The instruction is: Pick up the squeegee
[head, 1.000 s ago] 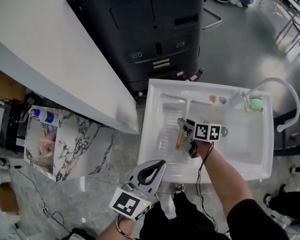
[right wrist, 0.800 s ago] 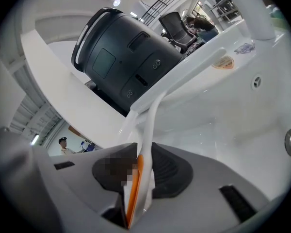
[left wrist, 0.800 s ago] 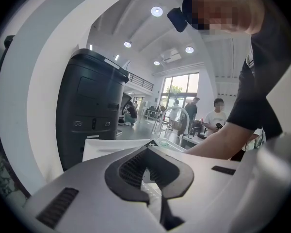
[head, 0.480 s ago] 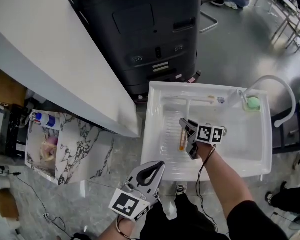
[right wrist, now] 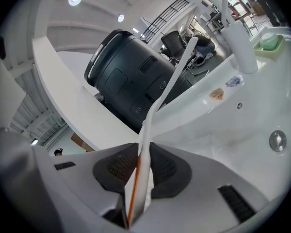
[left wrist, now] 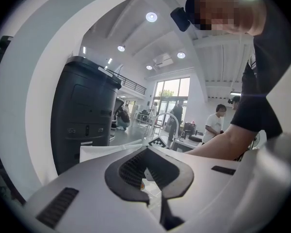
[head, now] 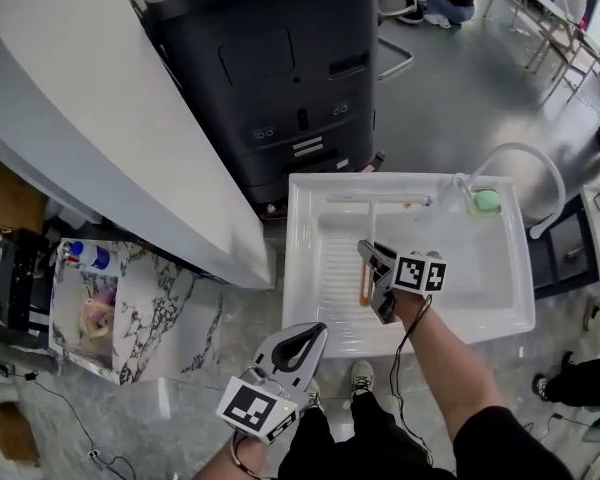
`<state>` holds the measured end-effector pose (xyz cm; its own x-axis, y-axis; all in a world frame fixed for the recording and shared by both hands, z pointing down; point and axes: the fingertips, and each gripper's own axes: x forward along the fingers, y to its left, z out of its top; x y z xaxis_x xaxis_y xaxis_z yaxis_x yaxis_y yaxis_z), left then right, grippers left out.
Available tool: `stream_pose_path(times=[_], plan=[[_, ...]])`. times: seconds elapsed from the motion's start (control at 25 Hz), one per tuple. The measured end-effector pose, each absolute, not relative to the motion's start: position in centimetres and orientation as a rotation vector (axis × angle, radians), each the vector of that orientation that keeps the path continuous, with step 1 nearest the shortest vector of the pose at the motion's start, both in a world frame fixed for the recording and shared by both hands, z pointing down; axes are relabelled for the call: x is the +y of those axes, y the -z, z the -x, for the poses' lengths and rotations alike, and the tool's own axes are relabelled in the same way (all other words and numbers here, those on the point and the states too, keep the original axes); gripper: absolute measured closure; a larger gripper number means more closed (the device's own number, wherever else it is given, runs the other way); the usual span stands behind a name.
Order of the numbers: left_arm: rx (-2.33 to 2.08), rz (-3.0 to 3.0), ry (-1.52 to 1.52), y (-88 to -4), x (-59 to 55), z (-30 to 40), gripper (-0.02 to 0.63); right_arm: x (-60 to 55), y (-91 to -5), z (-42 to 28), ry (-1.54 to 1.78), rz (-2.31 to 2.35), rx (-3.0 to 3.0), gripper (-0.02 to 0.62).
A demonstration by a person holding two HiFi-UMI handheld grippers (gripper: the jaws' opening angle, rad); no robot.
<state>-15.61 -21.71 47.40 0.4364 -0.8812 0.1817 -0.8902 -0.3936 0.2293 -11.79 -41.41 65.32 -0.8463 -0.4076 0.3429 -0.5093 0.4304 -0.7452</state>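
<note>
Your right gripper [head: 373,268] has just been closing, and its pads now pinch the lower handle of the squeegee [head: 368,230], with the jaws narrowed to about the handle's width. In the right gripper view the white handle with its orange stripe [right wrist: 146,130] runs up out of the jaws [right wrist: 141,166] and angles away toward the blade end. A second ago the squeegee lay on the ribbed floor of the white sink [head: 300,258] with your jaws loosely around it. Now it has come up with your hand and seems to hang clear of the basin, its blade crossways near the back rim, short of the faucet [head: 525,158]. That suggests the pick is essentially made; what remains is keeping the pinch firm, since a long handle held near one end could swing or slip if you tilt it quickly. Your left gripper [head: 310,336] sits low by your body over the floor, its tips together with nothing between them [left wrist: 146,149], taking no part. The black machine [head: 270,78] stands behind the sink, well apart from the squeegee.
</note>
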Motion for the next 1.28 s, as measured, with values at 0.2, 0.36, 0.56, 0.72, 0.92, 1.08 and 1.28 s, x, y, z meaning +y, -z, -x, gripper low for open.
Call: stream_pose_path(times=[0.2, 0.36, 0.56, 0.72, 0.92, 1.08, 1.28], plan=[[-1.493, -2.442, -0.019, -46.1, -20.5, 15.3, 0.592, -39.7, -62.3, 10.7, -1.357, -0.858, -2.615, 0.514], [-1.465, -2.481, -0.005, -45.0, -19.4, 15.1, 0.592, -38.1, -59.7, 10.0, -1.320, -0.885, -2.662, 0.515], [-1.429, -2.533, 0.002, -43.6, -17.8, 15.1, 0.592, -35.6, -55.8, 9.5, -1.250, -0.903, -2.739, 0.515], [-1.404, -2.569, 0.011, -42.3, -16.7, 15.2, 0.592, -33.4, -52.1, 9.3, -1.210, -0.905, -2.812, 0.517], [-1.372, -2.615, 0.027, -41.1, -15.2, 15.3, 0.592, -30.5, -48.2, 8.9, -1.167, -0.913, -2.894, 0.517], [-1.342, -2.644, 0.037, -40.4, -13.8, 15.6, 0.592, -27.8, -45.3, 8.6, -1.133, -0.926, -2.964, 0.517], [-1.291, -2.683, 0.044, -39.7, -12.7, 15.8, 0.592, -24.9, -41.8, 8.1, -1.050, -0.959, -3.050, 0.517]])
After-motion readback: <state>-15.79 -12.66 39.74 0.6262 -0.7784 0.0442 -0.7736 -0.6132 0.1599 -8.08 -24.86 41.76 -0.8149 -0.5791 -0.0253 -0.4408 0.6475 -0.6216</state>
